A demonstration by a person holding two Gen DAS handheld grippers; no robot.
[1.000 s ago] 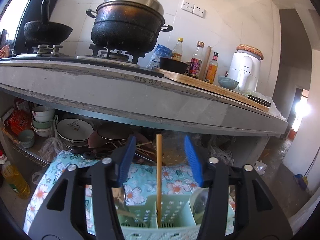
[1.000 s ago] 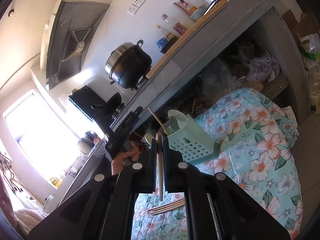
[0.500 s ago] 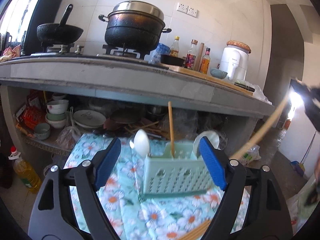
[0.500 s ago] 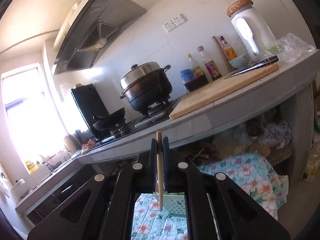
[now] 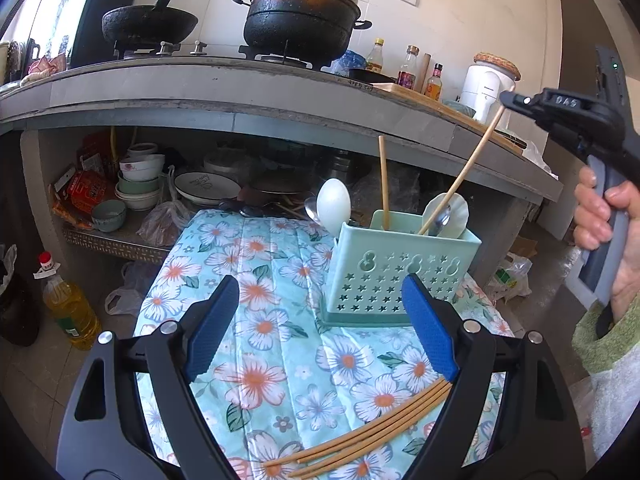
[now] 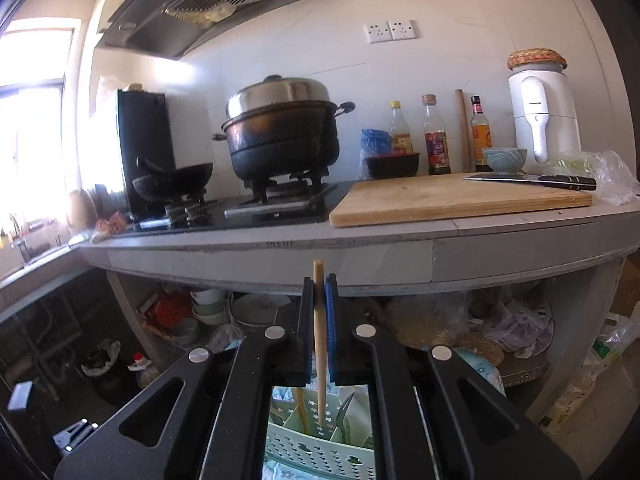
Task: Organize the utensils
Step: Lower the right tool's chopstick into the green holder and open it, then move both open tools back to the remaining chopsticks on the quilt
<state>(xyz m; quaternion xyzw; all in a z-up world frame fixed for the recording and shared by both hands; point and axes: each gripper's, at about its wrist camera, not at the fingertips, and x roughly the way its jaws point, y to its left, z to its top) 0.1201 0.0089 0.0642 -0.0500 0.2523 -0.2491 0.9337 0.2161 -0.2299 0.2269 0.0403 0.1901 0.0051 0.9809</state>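
Cloth (image 5: 256, 320) bare left of caddy (image 5: 400, 276); counter (image 5: 240, 100) overhangs behind

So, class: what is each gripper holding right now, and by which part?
The right gripper is shut on a chopstick, pinched near its upper end, lower tip in the utensil basket. The left gripper is opening, with nothing between its fingers.

The left wrist camera looks forward and a bit down over the flowered cloth (image 5: 256, 264), close to the green utensil basket (image 5: 400, 276). The right wrist camera sits higher, facing the stove wall. Both see the basket (image 6: 320, 440) and the black pot (image 5: 300, 20).
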